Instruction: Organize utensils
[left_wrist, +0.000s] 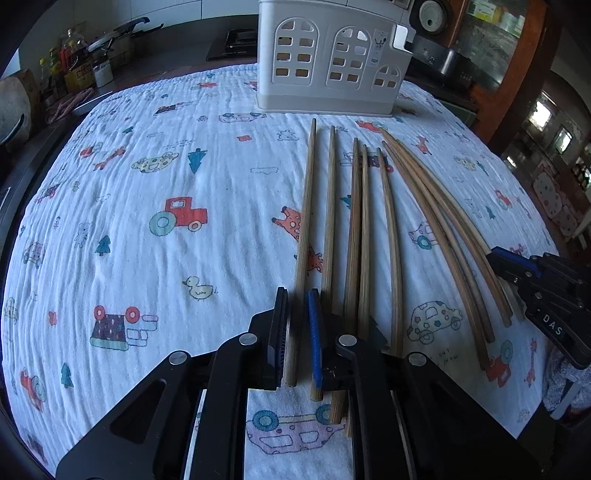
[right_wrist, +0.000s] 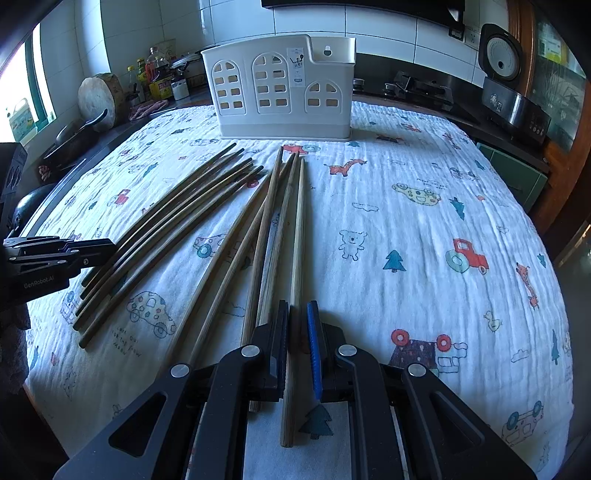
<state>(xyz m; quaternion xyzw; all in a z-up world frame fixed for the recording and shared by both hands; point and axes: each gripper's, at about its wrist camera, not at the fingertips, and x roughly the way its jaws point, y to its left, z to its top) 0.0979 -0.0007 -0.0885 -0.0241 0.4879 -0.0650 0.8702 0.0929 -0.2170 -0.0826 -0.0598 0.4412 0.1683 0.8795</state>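
Note:
Several wooden chopsticks lie side by side on a patterned cloth (left_wrist: 166, 166). A white utensil holder (left_wrist: 328, 59) with window-shaped holes stands behind them, also in the right wrist view (right_wrist: 280, 88). My left gripper (left_wrist: 298, 295) is low over the cloth, its jaws narrowly open around the leftmost chopstick (left_wrist: 304, 221). My right gripper (right_wrist: 298, 306) has its jaws narrowly open around the rightmost chopstick (right_wrist: 298, 240). Each gripper shows in the other's view: the right gripper (left_wrist: 495, 258) and the left gripper (right_wrist: 110, 245). Both chopsticks still rest on the cloth.
A darker bundle of chopsticks (right_wrist: 166, 229) lies at the left. Bottles and jars (right_wrist: 159, 74) and a round cutting board (right_wrist: 101, 94) stand on the counter at the far left. A rice cooker (right_wrist: 500, 53) and stove (right_wrist: 421, 88) are at the back right.

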